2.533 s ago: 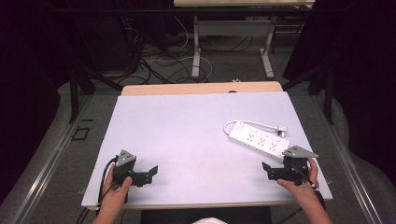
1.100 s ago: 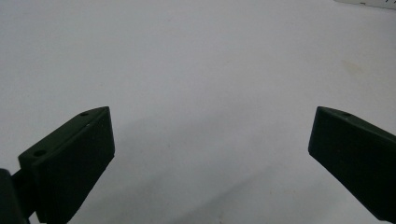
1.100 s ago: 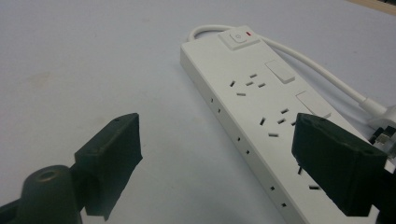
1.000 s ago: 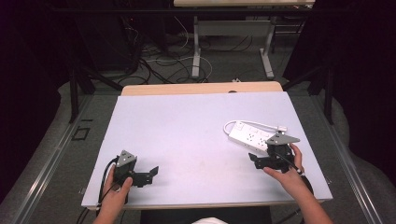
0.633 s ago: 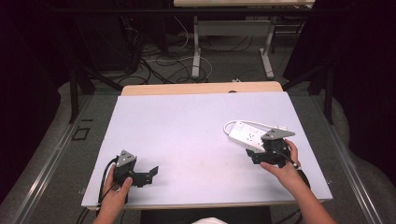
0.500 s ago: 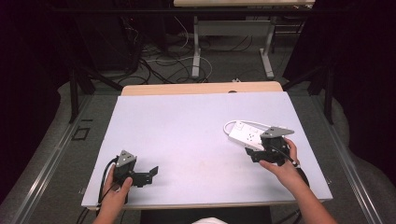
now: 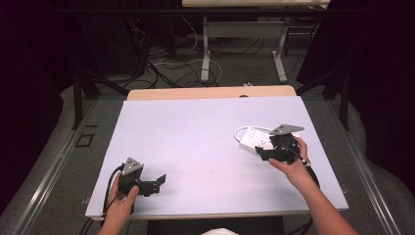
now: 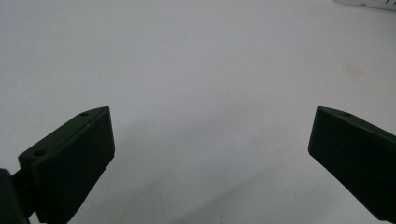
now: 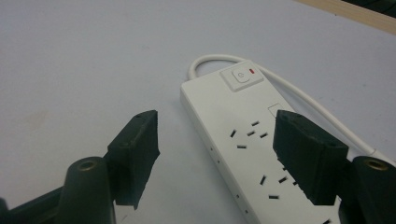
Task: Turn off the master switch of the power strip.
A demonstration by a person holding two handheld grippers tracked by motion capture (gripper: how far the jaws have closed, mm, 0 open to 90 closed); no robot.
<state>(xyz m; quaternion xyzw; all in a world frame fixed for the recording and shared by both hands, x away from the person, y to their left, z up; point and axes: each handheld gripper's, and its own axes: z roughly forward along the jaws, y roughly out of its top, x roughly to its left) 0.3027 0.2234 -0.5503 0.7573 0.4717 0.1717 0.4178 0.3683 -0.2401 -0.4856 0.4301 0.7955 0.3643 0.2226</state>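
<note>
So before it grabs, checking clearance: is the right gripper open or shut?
Open: the right gripper has its jaws spread apart over the power strip, touching nothing.

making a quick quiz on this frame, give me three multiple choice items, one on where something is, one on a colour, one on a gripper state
1. Where does the power strip lie on the table?
A. far left corner
B. right side, by the right gripper
C. under the left gripper

2. What colour is the strip's cable?
A. white
B. black
C. red

3. How do the right gripper's jaws stand?
A. shut on the cable
B. shut, empty
C. open over the strip

Answers: 1 B, the high view shows it beside the right hand. 2 A, it matches the white body. 3 C, a wide gap shows, nothing clamped.
</note>
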